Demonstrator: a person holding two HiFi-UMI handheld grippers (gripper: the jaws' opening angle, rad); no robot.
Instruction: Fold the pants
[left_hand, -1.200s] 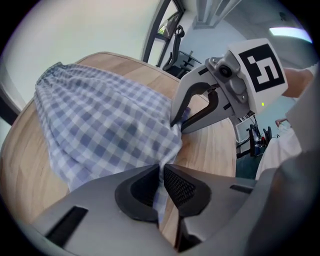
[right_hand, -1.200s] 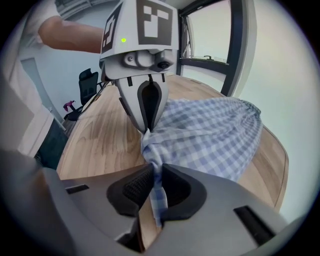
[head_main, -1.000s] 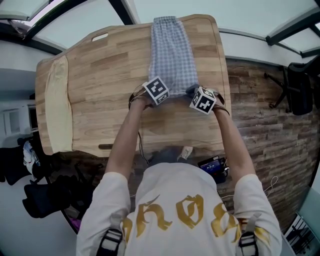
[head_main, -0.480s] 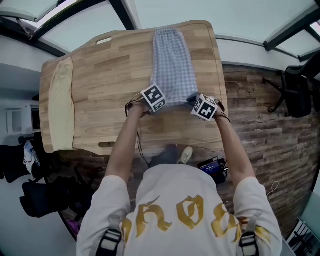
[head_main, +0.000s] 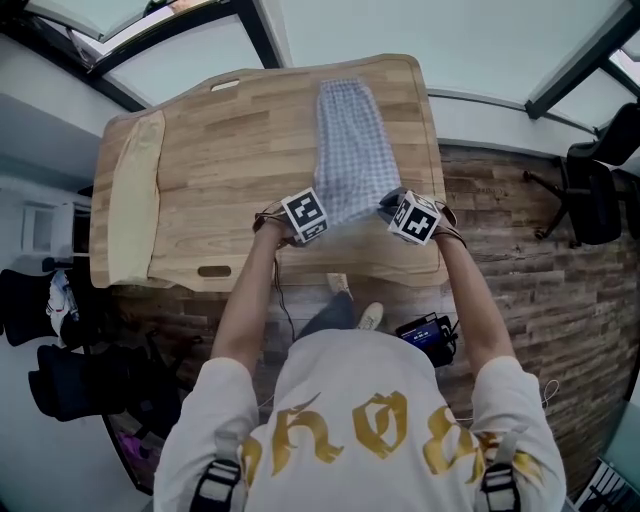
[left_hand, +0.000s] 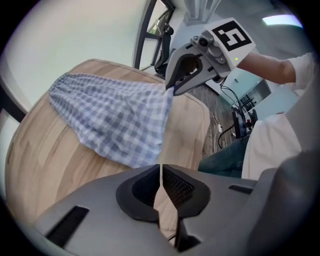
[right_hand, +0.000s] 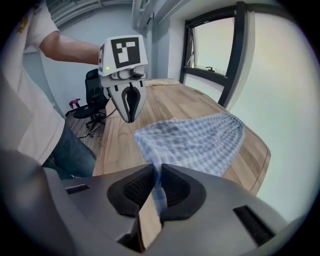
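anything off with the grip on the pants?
Yes. Only the right gripper pinches the checked pants, at one near corner. The left gripper has its jaws shut on nothing beside the cloth, so that edge hangs lopsided.

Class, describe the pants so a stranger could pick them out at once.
On the right half of the wooden table lie the long pants, one near corner in the right gripper. They are blue checked; the cloth at the left edge is plain cream.

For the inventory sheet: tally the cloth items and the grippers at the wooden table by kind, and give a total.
Checked pants: 1
Cream cloth: 1
Grippers: 2 (left gripper, right gripper)
Total: 4
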